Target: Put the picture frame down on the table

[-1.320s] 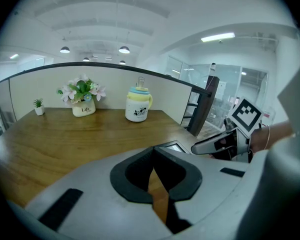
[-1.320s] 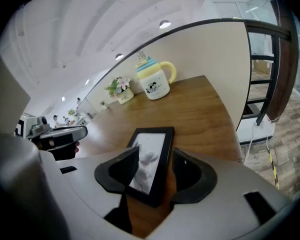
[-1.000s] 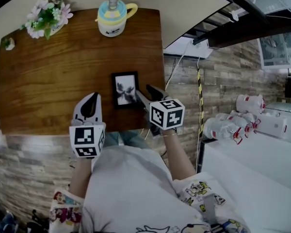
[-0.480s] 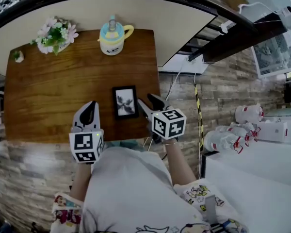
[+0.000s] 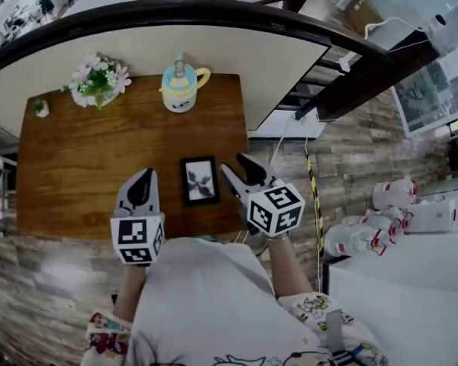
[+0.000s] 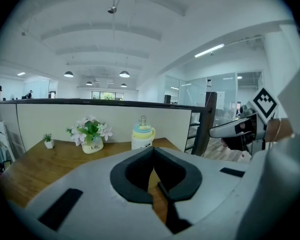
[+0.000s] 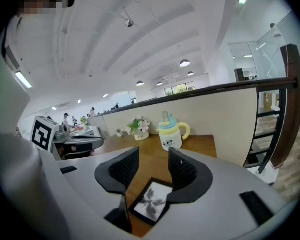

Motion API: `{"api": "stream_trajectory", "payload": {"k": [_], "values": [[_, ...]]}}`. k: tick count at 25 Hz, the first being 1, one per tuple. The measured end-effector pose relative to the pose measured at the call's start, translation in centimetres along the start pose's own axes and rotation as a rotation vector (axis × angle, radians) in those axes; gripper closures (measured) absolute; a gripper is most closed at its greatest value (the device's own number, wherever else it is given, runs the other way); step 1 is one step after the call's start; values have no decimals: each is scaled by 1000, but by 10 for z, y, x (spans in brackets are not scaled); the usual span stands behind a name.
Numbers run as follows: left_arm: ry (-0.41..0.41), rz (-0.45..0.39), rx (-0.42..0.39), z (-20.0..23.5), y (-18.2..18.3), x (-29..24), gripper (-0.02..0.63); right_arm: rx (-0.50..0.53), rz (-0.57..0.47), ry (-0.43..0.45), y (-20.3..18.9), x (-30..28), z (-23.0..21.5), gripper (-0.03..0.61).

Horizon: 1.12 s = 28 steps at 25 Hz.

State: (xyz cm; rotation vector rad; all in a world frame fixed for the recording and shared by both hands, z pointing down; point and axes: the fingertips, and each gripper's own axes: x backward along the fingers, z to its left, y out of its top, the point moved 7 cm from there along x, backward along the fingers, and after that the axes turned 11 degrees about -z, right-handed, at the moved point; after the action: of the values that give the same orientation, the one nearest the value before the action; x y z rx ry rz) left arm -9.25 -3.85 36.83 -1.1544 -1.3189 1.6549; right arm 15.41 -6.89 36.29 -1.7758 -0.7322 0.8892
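The wooden table (image 5: 84, 158) holds the picture frame (image 5: 200, 180) flat, apparently set down, just left of the open, empty right gripper (image 5: 233, 163). The left gripper (image 5: 144, 178) is closed and empty.

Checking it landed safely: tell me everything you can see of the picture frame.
The picture frame is a small black rectangular frame around a pale print of a dark flower or plant. It lies flat, face up, on the wooden table near its front right corner. Only the table touches it; the open right claw sits just beside it, apart.
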Motion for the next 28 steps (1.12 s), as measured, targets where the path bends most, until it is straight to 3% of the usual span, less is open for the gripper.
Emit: {"api": "stream_trajectory", "payload": {"k": [11, 28], "values": [[-57, -66, -22, -7, 33, 0, 611, 106, -151, 35, 54, 22, 18, 428], [-95, -60, 14, -20, 36, 11, 611, 153, -251, -11, 54, 60, 19, 552]]}}
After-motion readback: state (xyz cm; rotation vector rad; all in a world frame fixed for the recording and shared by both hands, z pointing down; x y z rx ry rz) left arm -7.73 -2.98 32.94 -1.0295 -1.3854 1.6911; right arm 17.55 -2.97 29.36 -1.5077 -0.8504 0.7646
